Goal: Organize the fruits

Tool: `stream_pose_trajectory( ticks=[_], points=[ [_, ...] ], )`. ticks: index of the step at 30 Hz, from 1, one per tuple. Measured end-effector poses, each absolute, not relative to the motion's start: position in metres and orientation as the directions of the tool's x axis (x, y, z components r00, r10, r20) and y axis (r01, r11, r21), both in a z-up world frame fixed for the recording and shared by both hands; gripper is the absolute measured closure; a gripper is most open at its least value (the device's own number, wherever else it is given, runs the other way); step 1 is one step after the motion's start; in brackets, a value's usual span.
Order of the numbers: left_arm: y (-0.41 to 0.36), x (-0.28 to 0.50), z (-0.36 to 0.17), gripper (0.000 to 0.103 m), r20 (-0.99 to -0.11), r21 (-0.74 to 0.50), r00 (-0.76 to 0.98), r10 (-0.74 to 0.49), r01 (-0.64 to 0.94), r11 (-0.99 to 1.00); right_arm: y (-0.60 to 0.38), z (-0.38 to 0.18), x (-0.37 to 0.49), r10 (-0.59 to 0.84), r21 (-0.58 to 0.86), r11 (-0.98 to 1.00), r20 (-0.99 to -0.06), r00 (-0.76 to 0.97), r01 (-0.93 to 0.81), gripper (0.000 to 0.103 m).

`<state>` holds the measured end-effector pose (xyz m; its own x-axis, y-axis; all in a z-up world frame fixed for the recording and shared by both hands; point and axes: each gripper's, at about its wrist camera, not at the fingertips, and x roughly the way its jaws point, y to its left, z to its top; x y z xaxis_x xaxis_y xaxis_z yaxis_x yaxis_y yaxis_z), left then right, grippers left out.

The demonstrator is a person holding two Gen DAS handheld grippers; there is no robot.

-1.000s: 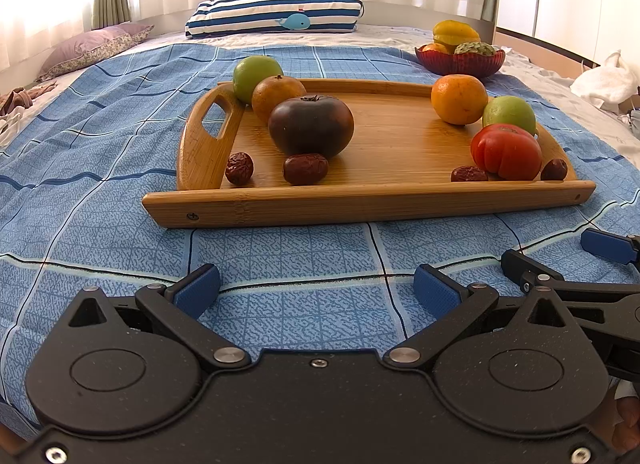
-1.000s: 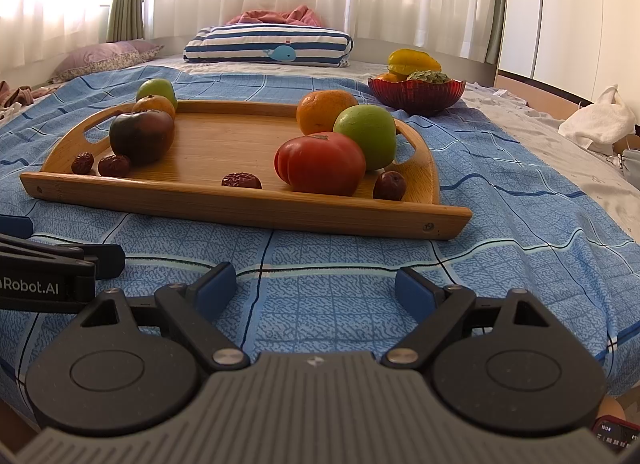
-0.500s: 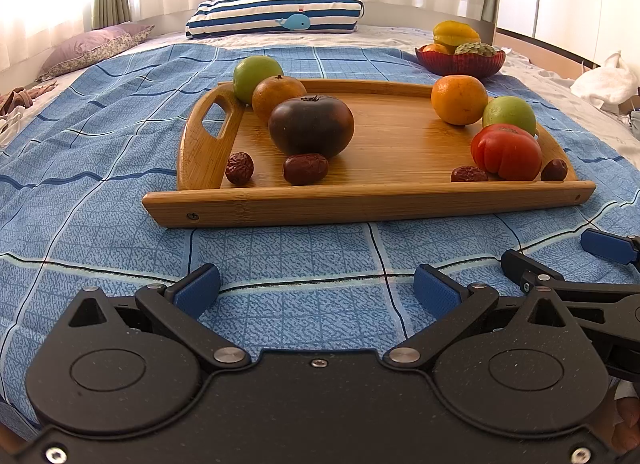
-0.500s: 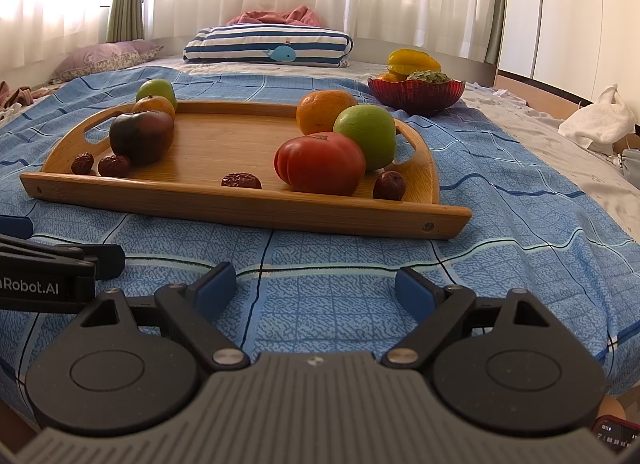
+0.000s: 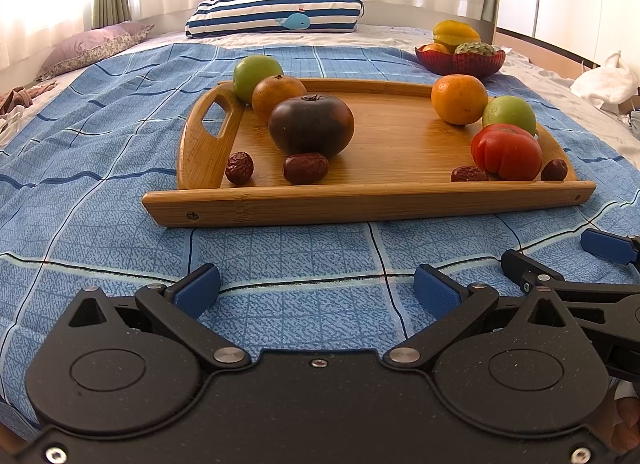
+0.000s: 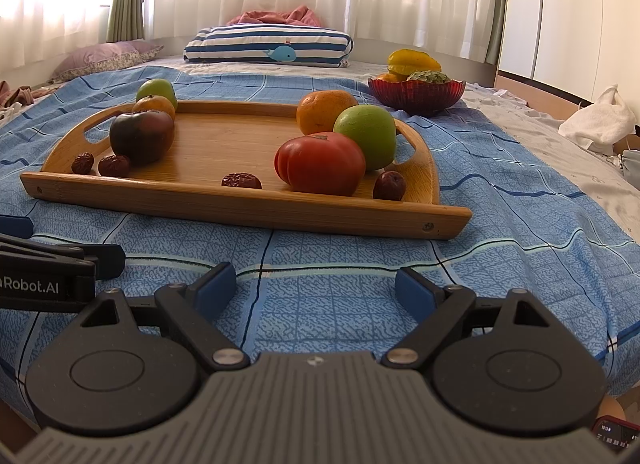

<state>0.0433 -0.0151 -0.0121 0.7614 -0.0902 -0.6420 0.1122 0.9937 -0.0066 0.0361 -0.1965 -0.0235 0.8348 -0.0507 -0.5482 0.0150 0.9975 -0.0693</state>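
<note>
Your left gripper has its jaws spread wide with nothing between them; only the blue checked bedspread shows in the gap. It points forward and downward at the near edge of the bed, short of the wooden tray. Your right gripper stands the same way: jaws wide apart, holding nothing, angled down at the bedspread just short of the tray. The two grippers sit side by side; each view catches the other's blue fingertips at its edge.

Beyond the fingers, the tray lies flat on the bedspread with its long side toward you. At its left end, from near to far in the left wrist view: two red dates, a dark tomato, an orange and a green apple at the far left corner. At its right end: a date, a red tomato and another date along the near rim, then a second green apple and a second orange farther back. The middle of the tray is bare wood.

Far right, past the tray, a red bowl holds more fruit. A striped pillow lies at the far end of the bed.
</note>
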Motion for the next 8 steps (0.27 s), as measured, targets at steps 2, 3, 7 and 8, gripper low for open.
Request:
stream_pose_trajectory(
  ticks=[2, 3, 7, 8],
  points=[
    [-0.0151, 0.0433, -0.0119, 0.000, -0.640, -0.004, 0.763, -0.091, 0.115, 0.993, -0.1963, -0.0235, 0.0360, -0.050, -0.069, 0.998, -0.548, 0.835, 0.015, 0.010],
    [-0.0150, 0.0433, -0.0119, 0.000, -0.640, -0.005, 0.763, -0.091, 0.115, 0.993, -0.1964, -0.0235, 0.0360, -0.050, -0.069, 0.998, -0.548, 0.835, 0.015, 0.010],
    [-0.0151, 0.0433, -0.0120, 0.000, -0.640, -0.004, 0.763, -0.092, 0.116, 0.993, -0.1962, -0.0235, 0.0359, -0.051, -0.069, 0.997, -0.548, 0.835, 0.016, 0.009],
    [-0.0151, 0.0433, -0.0120, 0.000, -0.640, -0.004, 0.763, -0.091, 0.115, 0.993, -0.1964, -0.0235, 0.0360, -0.052, -0.070, 0.997, -0.547, 0.835, 0.016, 0.009]
  ],
)
